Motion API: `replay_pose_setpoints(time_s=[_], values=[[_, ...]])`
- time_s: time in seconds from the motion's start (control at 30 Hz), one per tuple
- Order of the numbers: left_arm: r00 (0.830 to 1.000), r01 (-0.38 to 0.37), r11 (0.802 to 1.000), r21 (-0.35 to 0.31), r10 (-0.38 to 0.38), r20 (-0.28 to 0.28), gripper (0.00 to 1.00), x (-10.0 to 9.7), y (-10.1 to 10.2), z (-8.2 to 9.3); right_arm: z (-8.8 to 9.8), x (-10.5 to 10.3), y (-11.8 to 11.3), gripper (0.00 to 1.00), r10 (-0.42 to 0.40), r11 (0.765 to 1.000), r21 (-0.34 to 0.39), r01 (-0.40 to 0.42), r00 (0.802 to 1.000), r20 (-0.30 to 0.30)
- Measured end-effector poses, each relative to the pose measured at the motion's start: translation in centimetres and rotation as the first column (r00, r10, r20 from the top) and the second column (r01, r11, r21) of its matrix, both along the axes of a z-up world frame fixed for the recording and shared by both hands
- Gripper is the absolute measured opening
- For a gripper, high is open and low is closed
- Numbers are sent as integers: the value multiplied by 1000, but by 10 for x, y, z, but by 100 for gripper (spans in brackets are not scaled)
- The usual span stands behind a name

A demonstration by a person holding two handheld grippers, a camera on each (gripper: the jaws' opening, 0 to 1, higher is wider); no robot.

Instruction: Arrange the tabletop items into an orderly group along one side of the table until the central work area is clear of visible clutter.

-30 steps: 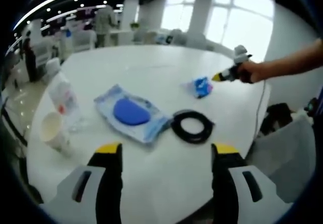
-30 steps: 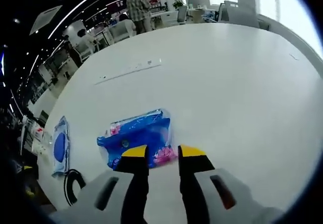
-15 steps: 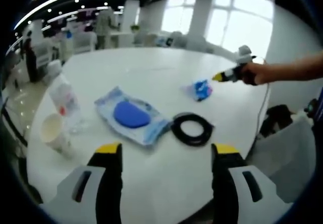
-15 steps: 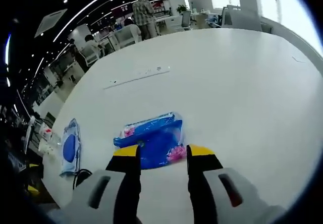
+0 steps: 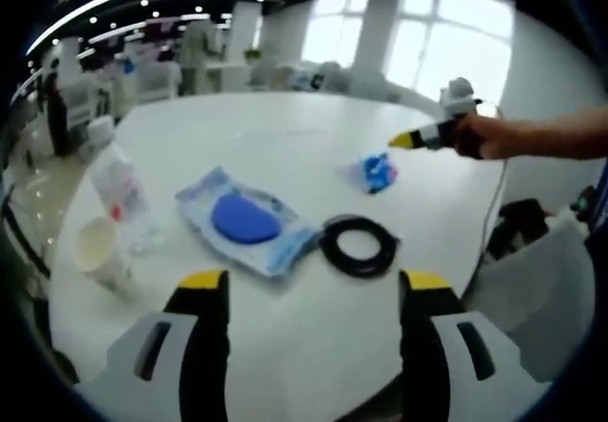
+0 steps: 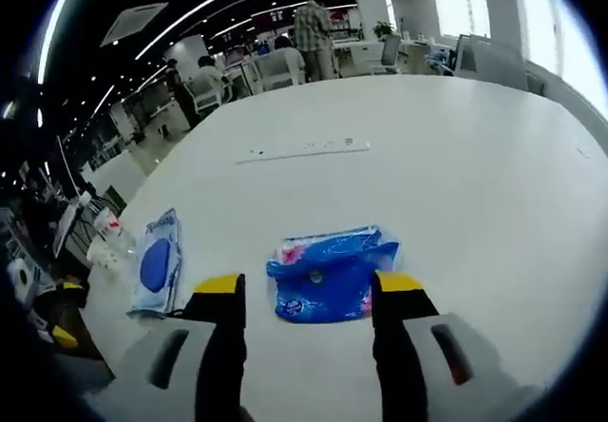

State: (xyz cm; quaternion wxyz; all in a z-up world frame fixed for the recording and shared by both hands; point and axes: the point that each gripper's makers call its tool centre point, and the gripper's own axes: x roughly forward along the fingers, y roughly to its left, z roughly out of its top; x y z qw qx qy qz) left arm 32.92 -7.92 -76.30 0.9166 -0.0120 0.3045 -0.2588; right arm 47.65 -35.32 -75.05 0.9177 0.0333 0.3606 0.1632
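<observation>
My left gripper (image 5: 314, 282) is open, low over the near edge of the round white table (image 5: 285, 118), with nothing between its jaws. Ahead of it lie a wet-wipes pack with a blue oval lid (image 5: 243, 220) and a black cable coil (image 5: 358, 246). Farther right sits a small blue packet (image 5: 377, 170). A hand holds my right gripper (image 5: 406, 142) just above and right of that packet. In the right gripper view my right gripper (image 6: 309, 284) is open, the blue packet (image 6: 328, 272) lying flat just ahead of its tips. The wipes pack (image 6: 157, 262) lies to the left.
A clear plastic bottle (image 5: 119, 189) and a paper cup (image 5: 95, 246) stand at the table's left edge. A white power strip (image 6: 304, 146) lies farther across the table. Chairs, desks and people fill the room behind. A chair (image 5: 541, 289) stands at the right.
My right gripper's jaws have spread from narrow to wide and drawn back from the blue packet. My left gripper has stayed put.
</observation>
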Motion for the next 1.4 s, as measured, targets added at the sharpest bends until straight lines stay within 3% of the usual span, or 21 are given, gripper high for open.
replay_pose_setpoints(time_s=[0.07,0.2,0.33,0.43,0.6,0.73,0.77,0.8,1.03,1.1,1.2,1.33,1.4], values=[[1000,4,1000,2,-4,1,70,0,-1,0,-6,14,8,60,75,997,-27,-75,997,14],[1000,5,1000,-2,-5,1,70,0,-1,0,-10,18,38,67,198,978,-65,-196,980,26],[1000,8,1000,-1,-8,4,71,-1,-1,1,-11,17,73,69,310,947,-105,-304,950,47],[1000,7,1000,5,-7,10,71,-1,-1,2,-12,14,98,70,369,928,-87,-363,927,67],[1000,-7,1000,-7,7,15,70,1,2,4,-24,8,130,71,484,870,-132,-475,874,49],[1000,-4,1000,-7,4,16,70,0,1,5,-35,-8,161,68,589,801,-162,-577,807,35],[1000,-2,1000,-6,3,17,70,0,0,5,-39,-15,171,68,621,774,-175,-608,783,28],[1000,-2,1000,-6,2,17,70,0,0,5,-41,-16,173,68,630,767,-182,-616,777,26],[1000,-5,1000,-7,5,15,70,0,1,5,-68,-57,215,67,791,566,-313,-763,610,-57],[1000,-7,1000,-9,7,15,70,0,1,5,-72,-61,223,65,808,539,-330,-775,587,-61],[1000,-9,1000,-10,9,13,70,0,1,5,-83,-66,233,58,837,473,-385,-793,541,-86],[1000,-6,1000,-9,7,10,70,0,1,4,-93,-71,245,49,857,424,-404,-811,503,-111],[1000,-8,1000,-9,8,6,70,0,1,3,-96,-71,249,46,861,413,-413,-812,496,-113]])
